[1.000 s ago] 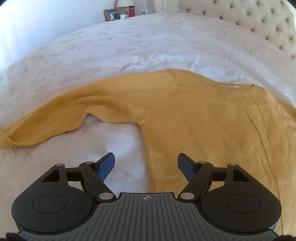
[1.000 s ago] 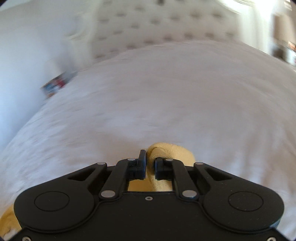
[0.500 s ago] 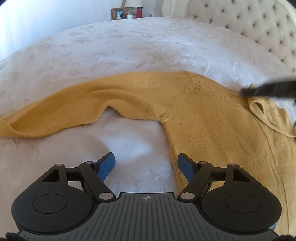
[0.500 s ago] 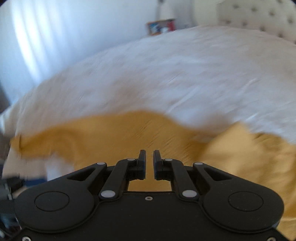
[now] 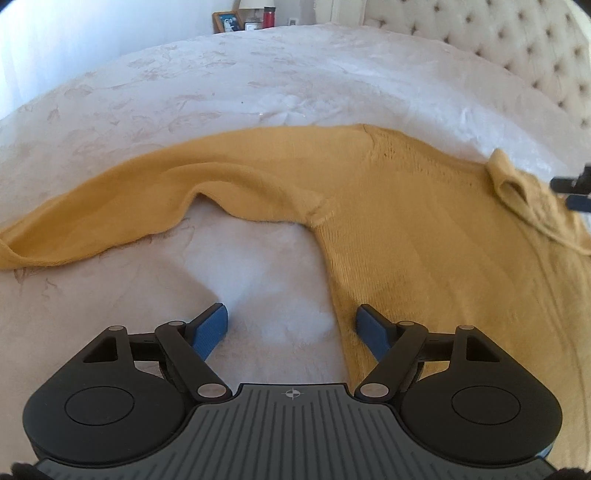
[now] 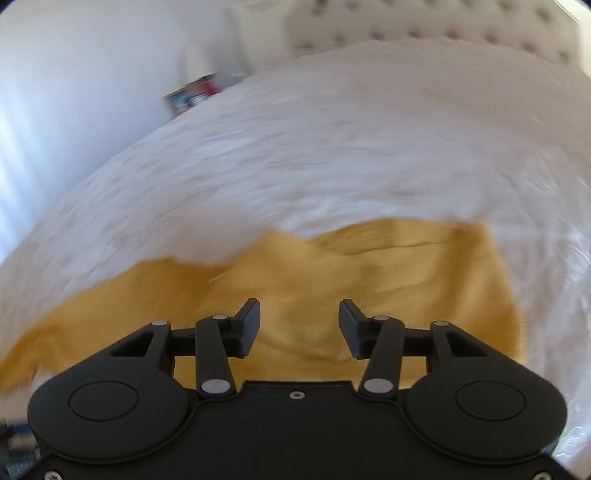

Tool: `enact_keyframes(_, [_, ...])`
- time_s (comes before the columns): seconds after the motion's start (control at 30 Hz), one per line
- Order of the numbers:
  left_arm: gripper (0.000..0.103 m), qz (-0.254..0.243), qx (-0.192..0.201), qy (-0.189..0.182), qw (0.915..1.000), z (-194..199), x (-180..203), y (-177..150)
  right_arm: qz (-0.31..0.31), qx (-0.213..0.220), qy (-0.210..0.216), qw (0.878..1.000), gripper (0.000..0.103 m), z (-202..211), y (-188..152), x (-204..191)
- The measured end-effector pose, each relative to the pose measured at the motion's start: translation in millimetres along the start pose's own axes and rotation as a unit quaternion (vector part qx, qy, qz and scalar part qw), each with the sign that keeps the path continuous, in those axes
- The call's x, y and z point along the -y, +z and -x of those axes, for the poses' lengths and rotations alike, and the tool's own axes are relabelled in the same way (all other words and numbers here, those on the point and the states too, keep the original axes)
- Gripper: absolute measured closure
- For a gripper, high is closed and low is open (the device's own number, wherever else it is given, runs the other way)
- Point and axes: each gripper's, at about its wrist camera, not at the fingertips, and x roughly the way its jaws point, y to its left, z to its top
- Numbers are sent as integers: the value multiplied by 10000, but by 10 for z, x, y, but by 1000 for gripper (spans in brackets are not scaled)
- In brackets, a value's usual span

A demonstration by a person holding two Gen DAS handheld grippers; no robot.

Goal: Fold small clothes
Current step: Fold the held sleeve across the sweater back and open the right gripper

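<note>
A mustard-yellow knit sweater (image 5: 424, 240) lies spread on the white bedspread (image 5: 258, 74), one sleeve (image 5: 147, 195) stretched to the left and the collar (image 5: 506, 177) standing up at the right. My left gripper (image 5: 291, 312) hovers over the sweater's side edge below the armpit, its jaws opening a little wider, nothing pinched. My right gripper (image 6: 299, 306) hangs just above the sweater (image 6: 332, 277), jaws opening, no cloth between the pads. In the left wrist view the right fingertips (image 5: 570, 192) show at the far right, beside the collar.
A tufted cream headboard (image 5: 498, 44) runs behind the bed on the right. Beyond the far bed edge stand a framed photo (image 5: 227, 23) and a red bottle (image 5: 269, 16). White bedspread (image 6: 332, 147) stretches beyond the sweater.
My right gripper was shut on a bunch of yellow cloth; it swung down over the sweater and now stands open. The sweater has dropped flat and spread out, collar now in sight.
</note>
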Motion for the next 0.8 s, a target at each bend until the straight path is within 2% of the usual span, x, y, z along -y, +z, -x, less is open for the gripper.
enact_keyframes(0.1, [20, -87, 47, 39, 9999, -13, 35, -41, -563, -125, -42, 9983, 47, -135, 87, 203])
enact_keyframes(0.3, [19, -121, 72, 43, 9999, -2, 39, -61, -993, -558, -197, 9933, 46, -423, 47, 277])
enact_keyframes(0.33, [19, -114, 66, 23, 9999, 5, 31, -58, -1024, -578, -183, 9929, 50, -476, 12, 293])
enact_keyframes(0.37, [19, -110, 58, 6, 9999, 9, 21, -56, -1015, -578, -178, 9930, 79, -489, 11, 278])
enact_keyframes(0.4, [19, -102, 49, -12, 9999, 11, 14, -46, -969, -590, -169, 9934, 94, -494, 27, 254])
enact_keyframes(0.43, [19, -86, 41, -40, 9999, 11, -1, -32, -925, -577, -167, 9939, 93, -492, 57, 238])
enact_keyframes(0.53, [19, -40, 17, -131, 9999, 45, -28, -28, -512, -325, 88, 9981, 93, -354, 187, 56])
enact_keyframes(0.63, [19, 33, 3, -212, 9998, 72, -51, -15, 228, -72, 435, 9988, 93, -101, 399, -336])
enact_keyframes(0.8, [19, 86, -4, -262, 9996, 97, -54, -14, 1087, -231, 1322, 9850, 93, 41, 550, -1073])
